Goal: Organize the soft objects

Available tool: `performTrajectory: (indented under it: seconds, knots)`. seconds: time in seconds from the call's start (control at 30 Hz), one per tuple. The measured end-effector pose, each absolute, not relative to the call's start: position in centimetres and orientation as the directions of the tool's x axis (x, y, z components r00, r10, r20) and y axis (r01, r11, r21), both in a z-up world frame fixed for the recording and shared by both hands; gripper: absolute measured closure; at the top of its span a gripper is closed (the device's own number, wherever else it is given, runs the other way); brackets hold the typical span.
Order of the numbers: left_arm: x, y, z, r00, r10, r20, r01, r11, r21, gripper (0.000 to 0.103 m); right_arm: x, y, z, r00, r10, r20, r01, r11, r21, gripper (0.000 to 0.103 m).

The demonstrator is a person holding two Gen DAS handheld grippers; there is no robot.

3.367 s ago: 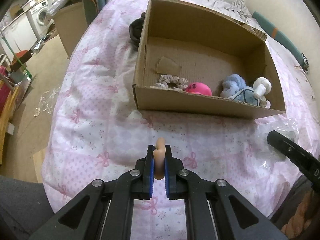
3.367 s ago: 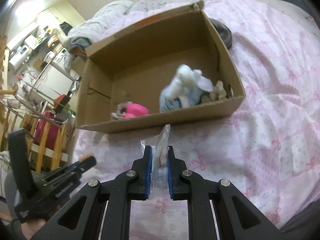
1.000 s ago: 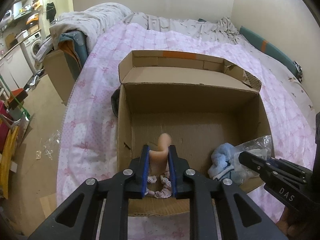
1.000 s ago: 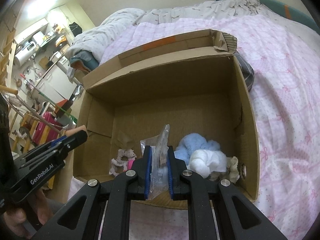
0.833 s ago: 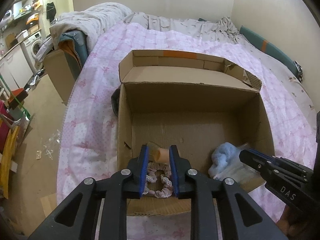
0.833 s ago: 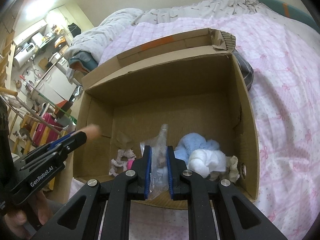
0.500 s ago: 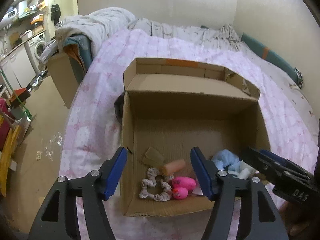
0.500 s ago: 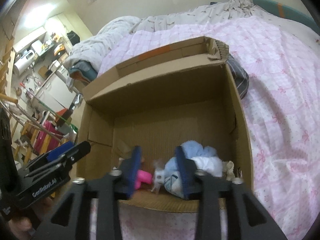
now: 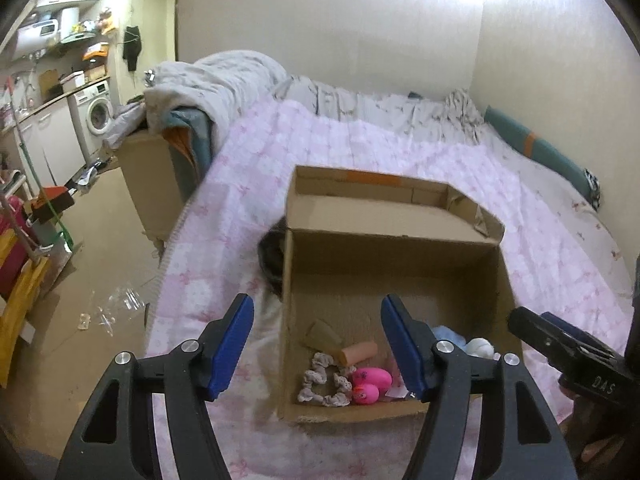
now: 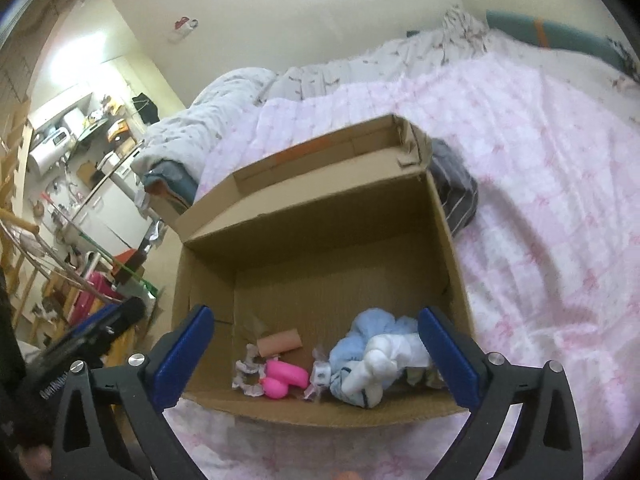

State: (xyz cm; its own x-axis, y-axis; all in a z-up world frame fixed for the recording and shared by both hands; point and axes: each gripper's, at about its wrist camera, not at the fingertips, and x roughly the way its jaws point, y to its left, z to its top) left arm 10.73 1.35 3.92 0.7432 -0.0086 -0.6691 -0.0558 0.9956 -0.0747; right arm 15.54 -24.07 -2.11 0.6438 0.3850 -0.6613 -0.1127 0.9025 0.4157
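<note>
1. The box (image 9: 396, 280) is an open cardboard carton on the pink quilt (image 9: 248, 184), its lid flap folded back at 12 o'clock.
2. All the soft things lie along the box's near wall, at 6 o'clock on its floor.
3. A peach roll (image 9: 360, 352) lies on its side; at its 6 o'clock sit two pink toys (image 9: 370, 384) touching each other.
4. A grey-white scrunchie (image 9: 324, 380) lies at 9 o'clock of the pink toys, just beside them.
5. In the right wrist view a small clear packet (image 10: 320, 372) rests between the pink toys and a blue-and-white plush (image 10: 376, 364) at its 3 o'clock.
6. A torn scrap of card (image 9: 322, 332) lies at 10 o'clock of the roll.
7. The left gripper (image 9: 318, 346) is spread wide above the box's near left corner, with nothing between its blue pads (image 9: 232, 344).
8. The right gripper (image 10: 316, 356) has its jaws opening, already very wide; they frame the box's contents from above and nothing is pinched between them.
9. Each gripper shows in the other's view: the right at 3 o'clock, the left at 8 o'clock.
10. A dark cloth (image 10: 456, 196) lies on the quilt against the box's outside wall, at 2 o'clock in the right wrist view.
11. Beyond the quilt, a heaped grey duvet (image 9: 212, 84) sits at 11 o'clock, a washing machine (image 9: 96, 116) at 10 o'clock.
</note>
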Motion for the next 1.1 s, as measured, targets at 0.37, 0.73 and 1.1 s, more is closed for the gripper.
performTrajectory:
  seconds: [0.37, 0.73, 1.1]
  knots:
    - [4.2, 2.6, 4.4, 0.756, 0.017, -0.654, -0.073, 0.996, -0.058, 0.039, 8.5, -24.4, 2.9, 0.748, 0.309, -0.587, -0.182, 0.947, 0.266, 0.000]
    - [0.1, 0.4, 4.2, 0.793, 0.025, -0.609, -0.032, 0.999, -0.001, 0.000, 4.6, -24.8, 2.0, 0.760, 0.276, -0.588, -0.195, 0.960, 0.199, 0.000]
    - [1.7, 1.8, 2.1, 0.747, 0.026, -0.664, -0.081, 0.995, -0.053, 0.000, 5.1, -24.9, -0.4, 0.742, 0.257, -0.619, -0.160, 0.965, 0.210, 0.000]
